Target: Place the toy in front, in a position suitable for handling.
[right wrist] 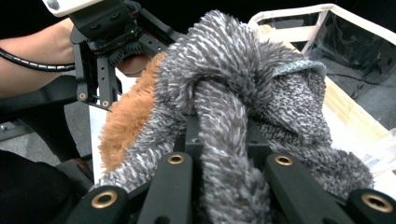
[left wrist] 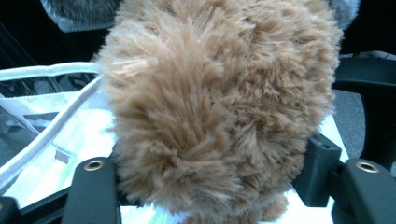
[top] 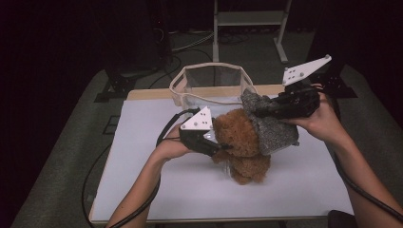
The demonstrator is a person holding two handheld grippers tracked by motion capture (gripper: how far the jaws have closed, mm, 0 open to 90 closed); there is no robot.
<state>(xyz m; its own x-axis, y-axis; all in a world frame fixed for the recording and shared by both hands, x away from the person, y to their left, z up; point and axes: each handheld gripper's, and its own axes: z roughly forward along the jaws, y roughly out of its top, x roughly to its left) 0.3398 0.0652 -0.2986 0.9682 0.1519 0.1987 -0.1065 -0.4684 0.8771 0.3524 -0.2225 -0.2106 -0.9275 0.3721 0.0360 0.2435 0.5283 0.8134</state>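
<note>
A brown plush teddy bear (top: 240, 140) sits on the white table (top: 190, 190), near its middle. A grey fuzzy knit garment (top: 273, 130) drapes over the bear's right side and head. From the left, my left gripper (top: 225, 147) reaches the bear's head; in the left gripper view the brown fur (left wrist: 210, 102) fills the gap and touches both jaws. My right gripper (top: 252, 110) comes in from the right, shut on a fold of the grey garment (right wrist: 243, 70), which runs down between its jaws (right wrist: 229, 161). Brown fur (right wrist: 126, 116) shows under the knit.
A clear bag with white trim (top: 178, 88) stands open at the table's far edge, just behind the bear; its trim (left wrist: 46, 126) also lies left of the fur. A white metal stand (top: 249, 19) is on the floor beyond. Cables trail off the table's left side.
</note>
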